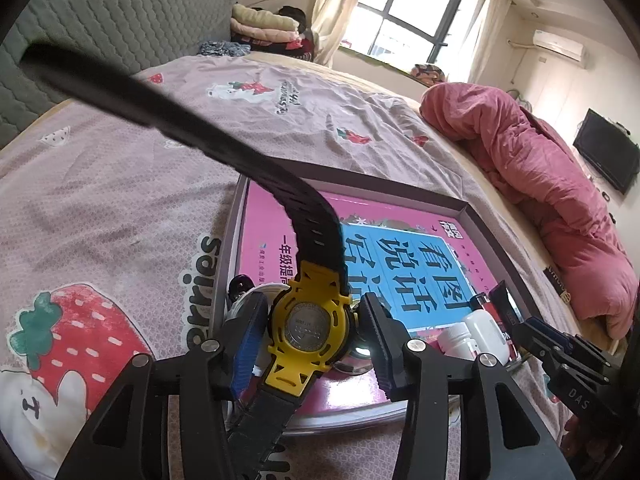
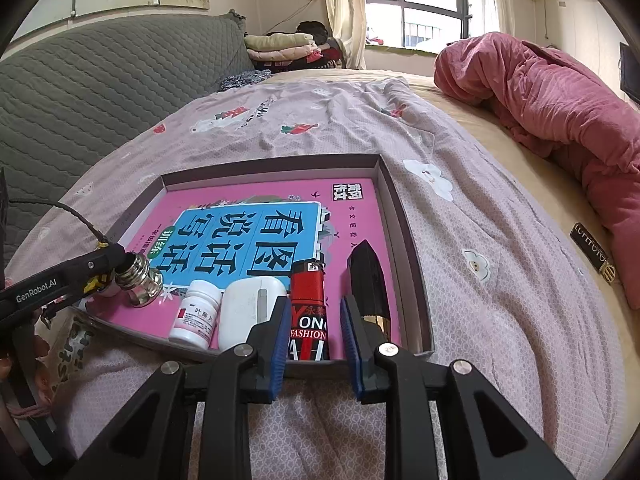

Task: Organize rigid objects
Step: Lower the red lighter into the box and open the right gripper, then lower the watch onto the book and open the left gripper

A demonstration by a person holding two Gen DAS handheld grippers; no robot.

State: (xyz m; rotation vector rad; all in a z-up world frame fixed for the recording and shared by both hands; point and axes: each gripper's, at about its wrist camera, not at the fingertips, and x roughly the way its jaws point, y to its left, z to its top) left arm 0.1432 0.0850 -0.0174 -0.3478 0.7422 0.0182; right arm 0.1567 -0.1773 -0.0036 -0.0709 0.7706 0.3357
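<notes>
done: bottle, case, lighter in tray | left claw ard watch, pads w/ slack, not yet placed | right claw narrow, empty

A home bedroom: bed with strawberry sheet (pink quilt bunched), curtained window.

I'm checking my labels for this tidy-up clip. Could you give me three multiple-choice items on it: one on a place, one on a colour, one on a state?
1. Where does the red lighter lie?
A. In the tray, between the white case and the black tube
B. On the floor
C. On a windowsill

2. The watch has a case that is:
A. green
B. yellow
C. white

3. The right gripper has its jaws:
A. clamped on a spoon
B. apart, pressing nothing
C. pressed tightly together

Answers: 1 A, the right wrist view shows it between them; 2 B, the case is yellow on a black strap; 3 B, gaps show beside both pads.
</notes>
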